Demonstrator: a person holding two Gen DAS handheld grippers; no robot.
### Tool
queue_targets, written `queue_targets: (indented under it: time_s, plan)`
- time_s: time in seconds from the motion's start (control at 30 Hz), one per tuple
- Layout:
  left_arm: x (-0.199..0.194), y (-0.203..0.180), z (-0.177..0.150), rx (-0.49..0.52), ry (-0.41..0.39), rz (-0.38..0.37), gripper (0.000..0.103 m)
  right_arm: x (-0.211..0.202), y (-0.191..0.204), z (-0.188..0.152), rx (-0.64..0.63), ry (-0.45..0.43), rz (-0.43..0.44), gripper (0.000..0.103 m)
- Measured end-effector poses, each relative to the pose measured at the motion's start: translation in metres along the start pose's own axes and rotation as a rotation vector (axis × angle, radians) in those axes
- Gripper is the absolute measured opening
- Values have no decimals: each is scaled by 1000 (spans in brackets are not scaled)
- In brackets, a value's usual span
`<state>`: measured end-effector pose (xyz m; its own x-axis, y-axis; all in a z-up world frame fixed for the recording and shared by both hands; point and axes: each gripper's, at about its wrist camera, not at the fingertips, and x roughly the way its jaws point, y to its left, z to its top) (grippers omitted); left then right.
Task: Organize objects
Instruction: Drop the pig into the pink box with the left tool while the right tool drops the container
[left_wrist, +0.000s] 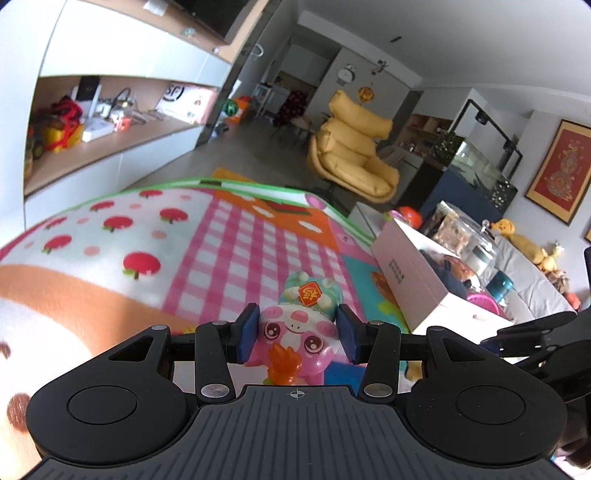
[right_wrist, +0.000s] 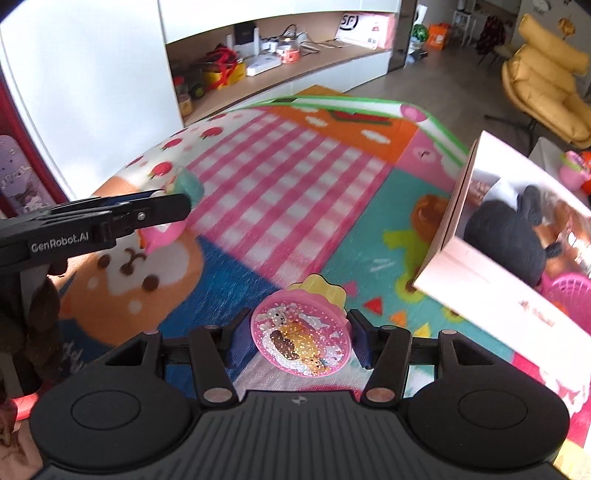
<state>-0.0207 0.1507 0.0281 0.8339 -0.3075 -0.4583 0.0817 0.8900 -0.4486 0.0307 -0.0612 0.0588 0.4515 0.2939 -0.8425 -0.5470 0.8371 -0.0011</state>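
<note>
We hold a toy in each tool. Our left tool (left_wrist: 297, 334) is clamped on a pink pig toy (left_wrist: 295, 332) with a green hat, its blue pads (left_wrist: 246, 334) pressing on both sides. Our right tool (right_wrist: 299, 338) is clamped on a round pink glitter toy (right_wrist: 301, 334) with a yellow frilly top. Both toys are up in the air over the bright play mat (left_wrist: 229, 243), not resting on it. The pink box (right_wrist: 491, 266) stands open on the mat, off to our right, near the right tool, and it already has other things inside. We think we are in the carrying step, with both toys picked up and not yet put away. Next we need to bring each toy over the open box, lower it in, and only then let the tool open, so nothing drops on the mat.
</note>
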Motion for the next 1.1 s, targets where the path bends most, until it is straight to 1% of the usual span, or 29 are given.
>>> queue_targets:
  time_s: [0.13, 0.2, 0.27, 0.33, 0.4, 0.6, 0.63, 0.7, 0.77, 0.8, 0.97, 1.1]
  plan:
    - [3, -7, 0, 25, 20, 18, 50, 3, -5, -2, 29, -42, 8, 56]
    - [4, -8, 0, 33, 27, 24, 50, 4, -8, -2, 37, -76, -12, 65]
    - [6, -9, -1, 38, 37, 34, 50, 2, -8, -4, 25, -116, -34, 85]
    - [7, -11, -3, 44, 52, 41, 50, 0, -8, -8, 12, -148, -25, 88]
    - [10, -13, -4, 53, 66, 46, 50, 1, -8, -12, 0, -164, -20, 88]
    - [14, -26, -7, 99, 94, 74, 50, 8, -10, -15, -10, -236, -74, 88]
    - [13, -29, -7, 106, 96, 79, 50, 8, -10, -15, -11, -247, -73, 86]
    - [12, -36, -7, 126, 102, 95, 50, 8, -10, -14, -26, -263, -68, 77]
    - [9, -45, -8, 153, 103, 110, 50, 8, -7, -15, -49, -262, -61, 58]
    - [7, -50, -8, 167, 103, 116, 50, 6, -7, -17, -52, -264, -53, 56]
    - [3, -80, -11, 251, 116, 132, 50, -26, -18, -43, -9, -342, -31, 56]
    - [15, -112, -12, 319, 142, 110, 50, -64, -36, -77, 29, -418, -28, 56]
